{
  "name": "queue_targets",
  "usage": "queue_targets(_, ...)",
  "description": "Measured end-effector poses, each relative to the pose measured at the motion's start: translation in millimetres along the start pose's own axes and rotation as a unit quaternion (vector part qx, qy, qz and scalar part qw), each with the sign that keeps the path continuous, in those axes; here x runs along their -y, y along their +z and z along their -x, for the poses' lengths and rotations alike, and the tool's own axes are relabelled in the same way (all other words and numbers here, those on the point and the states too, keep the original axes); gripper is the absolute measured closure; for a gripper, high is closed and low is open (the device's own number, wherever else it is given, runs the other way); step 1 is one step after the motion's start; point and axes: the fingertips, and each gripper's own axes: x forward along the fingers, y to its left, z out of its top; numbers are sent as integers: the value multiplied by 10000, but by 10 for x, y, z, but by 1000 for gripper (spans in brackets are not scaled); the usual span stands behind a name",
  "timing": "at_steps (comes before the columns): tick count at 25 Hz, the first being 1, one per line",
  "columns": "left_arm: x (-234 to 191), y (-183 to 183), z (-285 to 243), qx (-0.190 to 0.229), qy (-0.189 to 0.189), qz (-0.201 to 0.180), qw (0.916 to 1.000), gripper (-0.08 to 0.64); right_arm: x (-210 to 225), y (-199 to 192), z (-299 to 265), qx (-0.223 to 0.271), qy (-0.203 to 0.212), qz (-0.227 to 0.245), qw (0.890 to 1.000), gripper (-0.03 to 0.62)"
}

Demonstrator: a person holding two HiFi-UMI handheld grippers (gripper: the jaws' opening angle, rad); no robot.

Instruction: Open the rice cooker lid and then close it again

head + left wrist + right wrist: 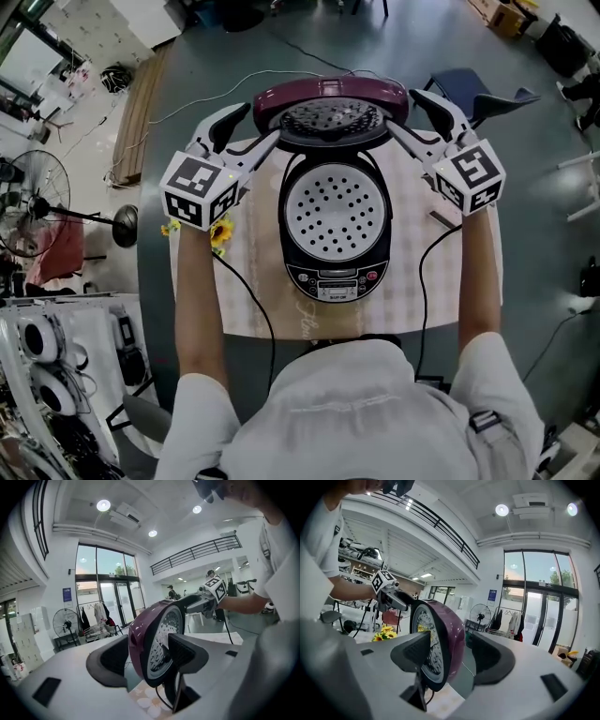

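The left gripper (255,127) straddles the left edge of the glossy maroon rice cooker lid (330,98), jaws released and apart. The lid stands fully raised (inner plate facing the person) behind the black cooker body (335,277). The right gripper (405,111) mirrors it, unclenched. Opening looks done; next, press the lid down until it latches.

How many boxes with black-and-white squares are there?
2. One white marker-patterned cube rides the left gripper, left of the black rice cooker; the other rides the right gripper, on its right.
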Motion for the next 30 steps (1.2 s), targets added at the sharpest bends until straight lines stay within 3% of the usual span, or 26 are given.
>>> queue_targets(10, -13, 142, -237, -164, -327, -368, 9987, 270, -106, 89, -253, -13, 449, 412, 9981, 304)
queue_targets(22, 129, 93, -55, 31, -247, -76, 9997, 287, -326, 82, -105, -225, 605, 504, 9966, 304)
queue_targets(30, 377, 20, 151, -49, -265, -131, 9996, 286, -530, 39, 115, -341, 630, 482, 9963, 308)
